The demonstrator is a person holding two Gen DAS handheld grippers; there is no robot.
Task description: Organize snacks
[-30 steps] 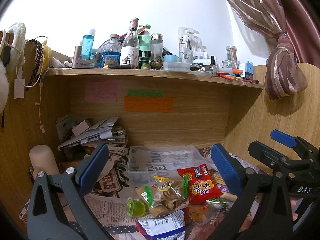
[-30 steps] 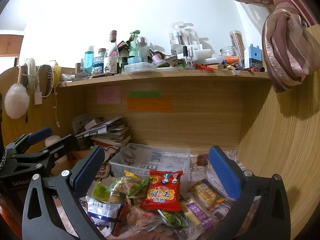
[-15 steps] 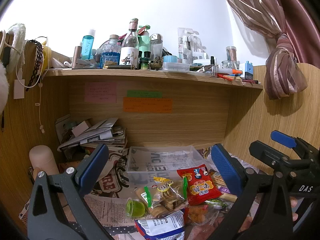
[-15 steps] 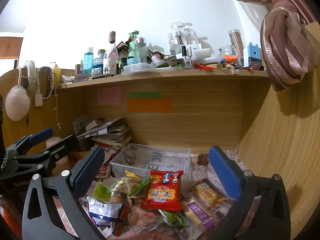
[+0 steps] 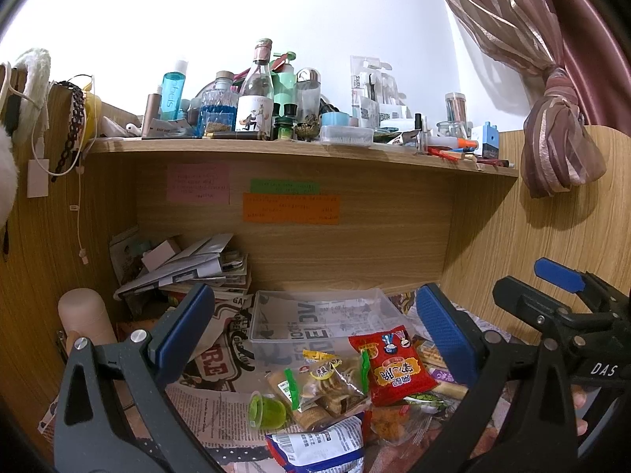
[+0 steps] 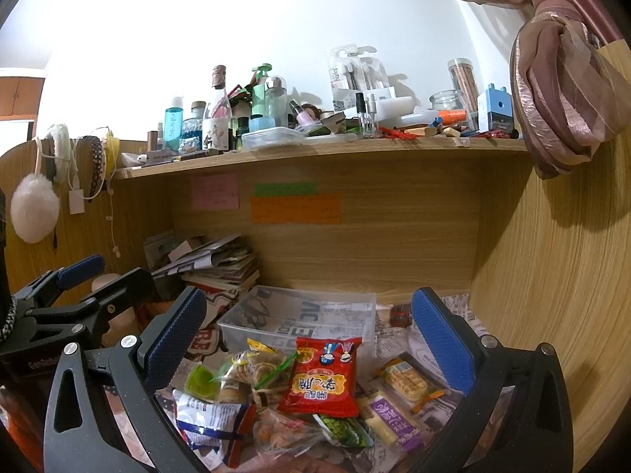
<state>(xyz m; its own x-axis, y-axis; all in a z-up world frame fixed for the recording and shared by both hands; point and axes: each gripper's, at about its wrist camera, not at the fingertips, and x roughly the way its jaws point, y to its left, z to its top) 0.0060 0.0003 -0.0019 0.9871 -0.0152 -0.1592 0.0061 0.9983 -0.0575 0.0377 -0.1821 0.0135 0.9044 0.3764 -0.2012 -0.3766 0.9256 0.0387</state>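
Both grippers, left (image 5: 315,335) and right (image 6: 307,339), were spread wide and held nothing. The snacks (image 6: 315,390) lay piled before the empty box (image 6: 311,315); one grab could drag neighbours.

Easing very slightly toward the snack pile (image 6: 299,386) with the right gripper (image 6: 307,339); otherwise barely shifting, jaws spread wide on both.

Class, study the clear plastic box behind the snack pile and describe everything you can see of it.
The clear plastic box is a shallow, lidless rectangular tub of see-through plastic, upright on the newspaper under the shelf. It looks empty: newsprint shows through its floor and walls. The red snack packet overlaps its front wall, though contact is unclear. Neither tool touches it.
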